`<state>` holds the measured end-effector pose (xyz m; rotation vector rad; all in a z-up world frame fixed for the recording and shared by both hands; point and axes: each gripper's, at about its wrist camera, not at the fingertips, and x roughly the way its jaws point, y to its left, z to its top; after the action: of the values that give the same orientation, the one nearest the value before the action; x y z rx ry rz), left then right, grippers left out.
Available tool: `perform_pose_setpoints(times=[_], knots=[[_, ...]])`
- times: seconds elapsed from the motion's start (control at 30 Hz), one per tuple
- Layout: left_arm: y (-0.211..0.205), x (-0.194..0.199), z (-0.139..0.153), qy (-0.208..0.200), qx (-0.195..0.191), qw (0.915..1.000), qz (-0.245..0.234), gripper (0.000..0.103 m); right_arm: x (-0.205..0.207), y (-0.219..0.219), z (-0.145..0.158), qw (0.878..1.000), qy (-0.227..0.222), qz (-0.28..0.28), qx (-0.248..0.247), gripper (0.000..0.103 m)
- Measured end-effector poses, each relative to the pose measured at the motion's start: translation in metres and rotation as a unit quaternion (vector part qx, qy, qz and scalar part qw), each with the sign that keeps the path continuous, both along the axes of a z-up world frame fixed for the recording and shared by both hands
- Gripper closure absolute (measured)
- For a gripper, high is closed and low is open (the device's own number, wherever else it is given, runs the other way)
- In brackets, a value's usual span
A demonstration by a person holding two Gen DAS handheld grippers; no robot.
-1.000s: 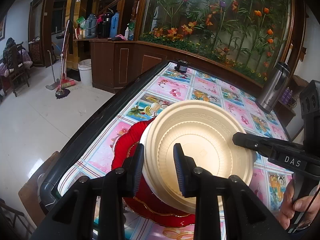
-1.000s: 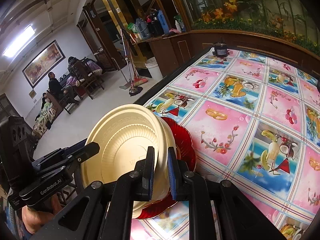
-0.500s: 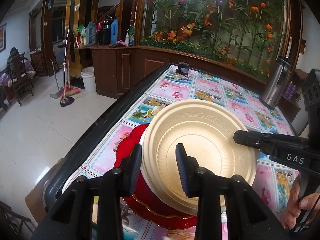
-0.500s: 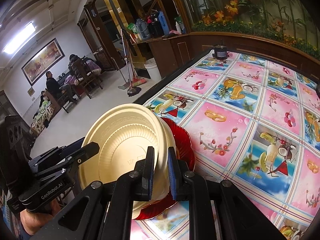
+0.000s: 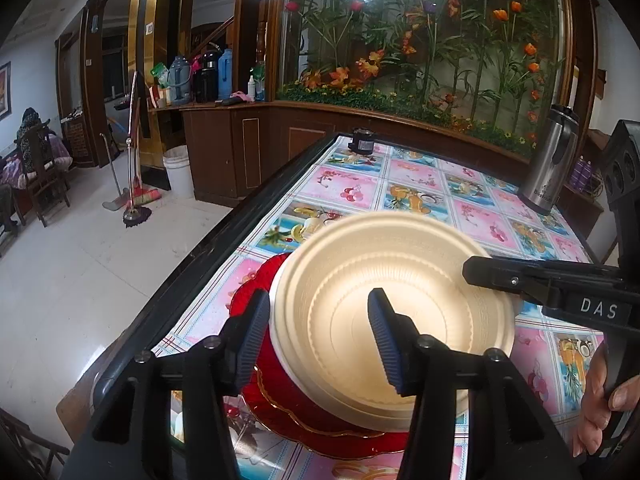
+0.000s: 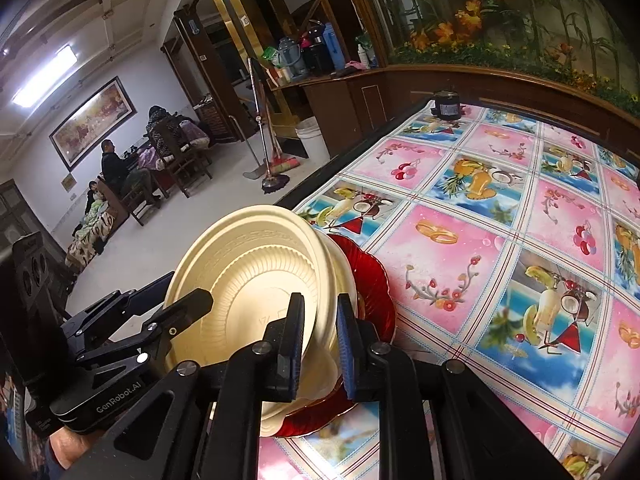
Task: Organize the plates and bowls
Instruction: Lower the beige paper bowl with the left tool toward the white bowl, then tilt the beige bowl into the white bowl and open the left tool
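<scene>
A long table [image 5: 420, 184] under a fruit-print cloth [image 6: 500, 240] fills both views, running to the far wooden cabinet [image 5: 248, 156] and the flower display [image 5: 420, 40]. At the near left corner of the table lies a red plate [image 5: 316, 416], and on it sits a cream bowl [image 5: 400, 312], seemingly more than one nested; how many cannot be told. A steel flask [image 5: 550, 156] stands at the far right edge, and a small dark jar [image 5: 362, 142] at the far end. The left gripper [image 5: 320, 336] is spread wide, straddling the bowl's left rim: one finger outside the wall, the other over the inside, neither clearly pressing. The right gripper [image 6: 318, 340] is set narrow, its two pads on either side of the bowl's right rim; in the right wrist view small gaps show between pads and wall, so a firm grip cannot be told.
</scene>
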<state>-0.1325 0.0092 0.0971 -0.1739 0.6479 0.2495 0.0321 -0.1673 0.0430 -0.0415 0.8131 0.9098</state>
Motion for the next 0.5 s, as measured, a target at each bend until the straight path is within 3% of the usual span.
perform_pose_setpoints(times=[0.5], knots=[[-0.011, -0.009, 0.01, -0.018, 0.033, 0.9993, 0.008, 0.049, 0.014, -0.035, 0.009, 0.998, 0.018, -0.023, 0.059, 0.082]])
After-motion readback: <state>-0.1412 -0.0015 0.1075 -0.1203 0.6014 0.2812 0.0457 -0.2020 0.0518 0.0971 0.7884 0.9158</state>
